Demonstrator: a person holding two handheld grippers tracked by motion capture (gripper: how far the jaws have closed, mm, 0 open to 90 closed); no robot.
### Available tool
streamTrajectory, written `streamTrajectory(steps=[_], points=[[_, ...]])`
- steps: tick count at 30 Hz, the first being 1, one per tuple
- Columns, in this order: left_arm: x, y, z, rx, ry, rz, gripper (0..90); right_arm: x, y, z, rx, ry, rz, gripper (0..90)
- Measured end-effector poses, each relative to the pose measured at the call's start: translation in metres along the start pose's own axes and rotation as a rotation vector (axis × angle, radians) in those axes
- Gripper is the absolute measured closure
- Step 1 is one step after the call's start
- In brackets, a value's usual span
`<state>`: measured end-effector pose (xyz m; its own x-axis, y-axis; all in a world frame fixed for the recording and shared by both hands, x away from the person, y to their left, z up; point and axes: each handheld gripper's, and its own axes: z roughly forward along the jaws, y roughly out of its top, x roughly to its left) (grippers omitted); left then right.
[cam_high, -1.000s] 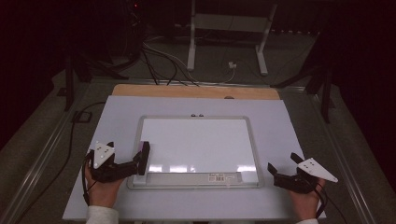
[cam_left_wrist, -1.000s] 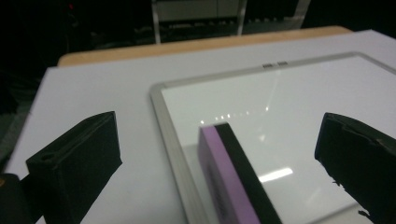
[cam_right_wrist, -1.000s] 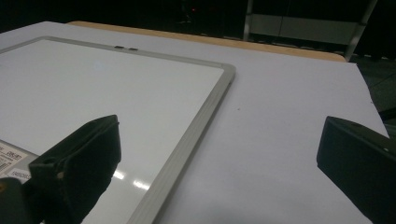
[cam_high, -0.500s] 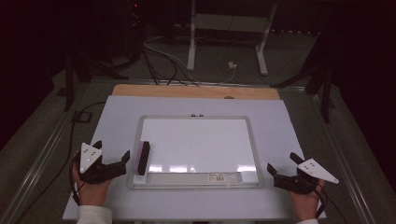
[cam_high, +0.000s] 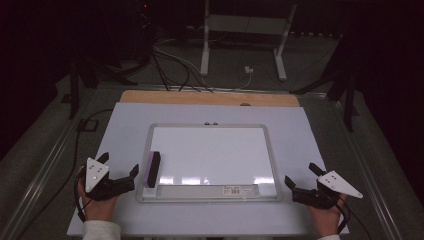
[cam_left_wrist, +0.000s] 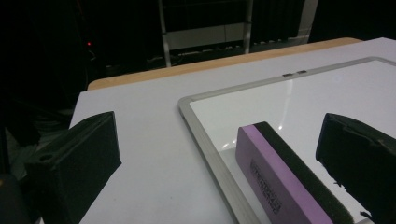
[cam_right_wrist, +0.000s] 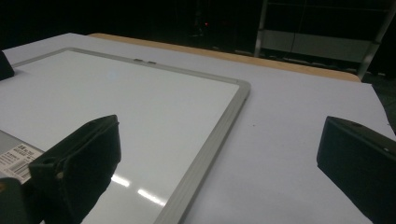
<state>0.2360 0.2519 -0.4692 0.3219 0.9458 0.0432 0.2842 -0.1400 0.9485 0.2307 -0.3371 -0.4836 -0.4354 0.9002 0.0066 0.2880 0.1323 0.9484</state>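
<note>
Eraser (cam_high: 153, 169) on whiteboard (cam_high: 210, 155); left tool (cam_high: 118, 176), right tool (cam_high: 300, 181) both spread, empty.

Dark lab: floor cables (cam_high: 170, 60), metal stand (cam_high: 245, 35)

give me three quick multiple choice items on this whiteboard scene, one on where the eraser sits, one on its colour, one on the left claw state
1. Where does the eraser lie?
A. on the whiteboard, by its left edge
B. on the wooden strip at the far side
C. beside the right claw

2. What colour is the eraser's body?
A. yellow
B. purple with a black felt side
C. red

3. How does the left claw stand?
A. shut on the eraser
B. shut on nothing
C. open, holding nothing

Answers:
1. A, the high view shows it just inside the board's left frame.
2. B, the left gripper view shows a purple block with black felt along one side.
3. C, the high view shows it beside the board frame, apart from the eraser, and its own view shows jaws spread wide.
</note>
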Motion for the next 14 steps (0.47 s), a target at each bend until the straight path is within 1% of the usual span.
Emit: streamTrajectory(steps=[3,5,8,14], points=[[0.0015,-0.0026,-0.0011,-0.005,-0.002,-0.005,0.6,-0.0006,0.0001,-0.0007,-0.004,-0.003,0.001,0.3],[0.0006,-0.0045,-0.0011,-0.002,-0.003,0.002,0.6,-0.0015,0.0002,-0.0015,-0.007,-0.006,0.004,0.3],[-0.0017,-0.0058,-0.0005,0.003,-0.004,0.03,0.6,-0.0024,0.0001,-0.0016,-0.008,-0.009,0.006,0.3],[-0.0016,-0.0075,-0.0001,0.008,-0.002,0.027,0.6,-0.0014,0.0002,-0.0006,-0.002,-0.014,0.004,0.3]])
